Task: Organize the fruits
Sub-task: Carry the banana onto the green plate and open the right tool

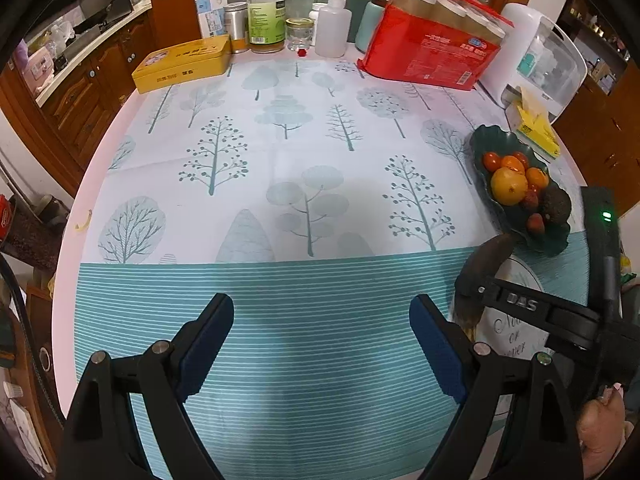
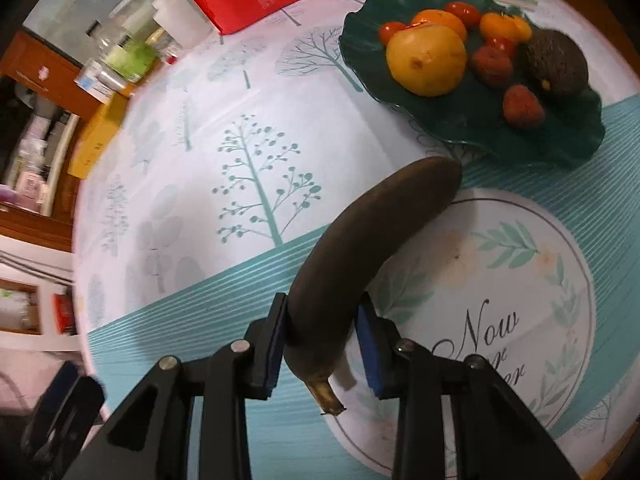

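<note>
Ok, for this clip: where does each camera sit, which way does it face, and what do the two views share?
Left wrist: on the open left gripper, facing across the tablecloth toward bottles; the right gripper and a hand show at right.
Right wrist: on the right gripper, shut on a dark banana above the white plate.
Shared: green fruit dish, banana, plate, red package.

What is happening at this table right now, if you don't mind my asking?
A person is sorting fruit with two handheld grippers. The right gripper has its jaws closed on a very dark, overripe banana, held at the left edge of the round white plate. The left gripper is open and holds nothing above the striped tablecloth. The green leaf-shaped dish behind already holds an orange, an avocado, tomatoes and strawberries.
</note>
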A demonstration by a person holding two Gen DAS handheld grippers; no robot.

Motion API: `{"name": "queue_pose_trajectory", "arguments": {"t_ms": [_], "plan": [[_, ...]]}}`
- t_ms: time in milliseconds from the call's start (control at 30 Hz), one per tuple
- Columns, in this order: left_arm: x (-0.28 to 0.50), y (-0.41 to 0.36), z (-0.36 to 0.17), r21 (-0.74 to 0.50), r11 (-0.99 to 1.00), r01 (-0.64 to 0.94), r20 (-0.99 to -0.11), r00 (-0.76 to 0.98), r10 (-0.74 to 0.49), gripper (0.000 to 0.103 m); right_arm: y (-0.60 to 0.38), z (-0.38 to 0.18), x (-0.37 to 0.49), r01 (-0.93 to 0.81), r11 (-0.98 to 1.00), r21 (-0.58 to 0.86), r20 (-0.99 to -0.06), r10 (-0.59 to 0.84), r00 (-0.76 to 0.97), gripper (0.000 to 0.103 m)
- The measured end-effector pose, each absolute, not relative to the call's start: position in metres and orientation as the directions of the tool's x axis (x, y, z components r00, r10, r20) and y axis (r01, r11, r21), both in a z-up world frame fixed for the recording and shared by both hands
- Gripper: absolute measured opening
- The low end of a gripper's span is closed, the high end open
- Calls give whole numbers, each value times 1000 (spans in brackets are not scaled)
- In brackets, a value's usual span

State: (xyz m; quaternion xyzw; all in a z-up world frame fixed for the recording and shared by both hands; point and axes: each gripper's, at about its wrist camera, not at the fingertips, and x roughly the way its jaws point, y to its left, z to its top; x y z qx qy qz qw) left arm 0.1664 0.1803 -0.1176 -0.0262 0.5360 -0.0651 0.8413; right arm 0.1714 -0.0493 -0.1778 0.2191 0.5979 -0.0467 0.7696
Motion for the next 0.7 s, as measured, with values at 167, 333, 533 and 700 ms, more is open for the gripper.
{"name": "queue_pose_trajectory", "arguments": {"t_ms": [167, 333, 533, 700], "plan": [[162, 161, -112, -114, 987, 117, -898, 412, -153, 89, -63, -159, 149, 262, 886, 382, -897, 288, 335, 33], [162, 129, -99, -130, 978, 162, -892, 413, -186, 89, -72, -128, 132, 179, 904, 389, -873, 299, 385, 33], [169, 79, -70, -127, 965, 228, -874, 433, -218, 89, -107, -84, 121, 109, 920, 376, -847, 294, 442, 33], [189, 36, -28, -131, 960, 248, -839, 488, -241, 97, -144, -38, 131, 43, 934, 355, -821, 290, 492, 33]]}}
